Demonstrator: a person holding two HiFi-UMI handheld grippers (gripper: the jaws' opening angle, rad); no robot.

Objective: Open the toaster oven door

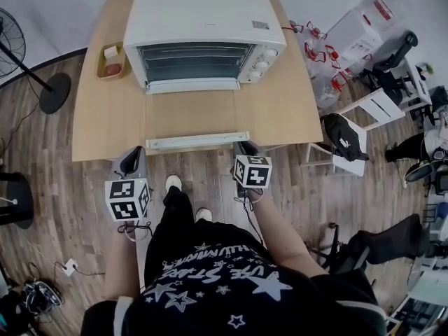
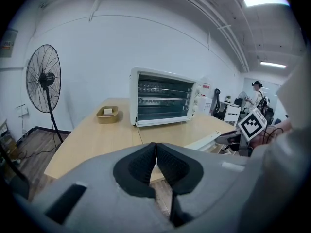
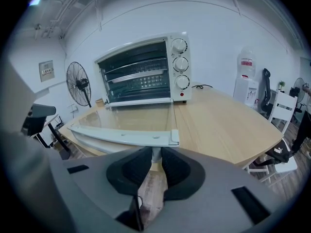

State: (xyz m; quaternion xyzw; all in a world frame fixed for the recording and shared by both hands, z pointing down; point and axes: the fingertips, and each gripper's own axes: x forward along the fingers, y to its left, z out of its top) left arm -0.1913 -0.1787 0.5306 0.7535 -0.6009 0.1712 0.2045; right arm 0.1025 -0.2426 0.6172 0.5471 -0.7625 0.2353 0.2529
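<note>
The right gripper (image 3: pixel 154 155) seemingly pinches the handle (image 3: pixel 124 136) of the open door (image 3: pixel 131 116) at the table's (image 1: pixel 105 117) front edge. The left gripper (image 2: pixel 155 152) is pressed together and empty. A hard pull could drag the toaster oven (image 1: pixel 203 19) forward.

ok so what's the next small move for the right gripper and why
Probably open the right gripper and draw it back. The toaster oven door already lies flat over the table, and the jaws are clamped on its handle, so nothing seems left to pull. The left gripper is shut, holding nothing.
</note>
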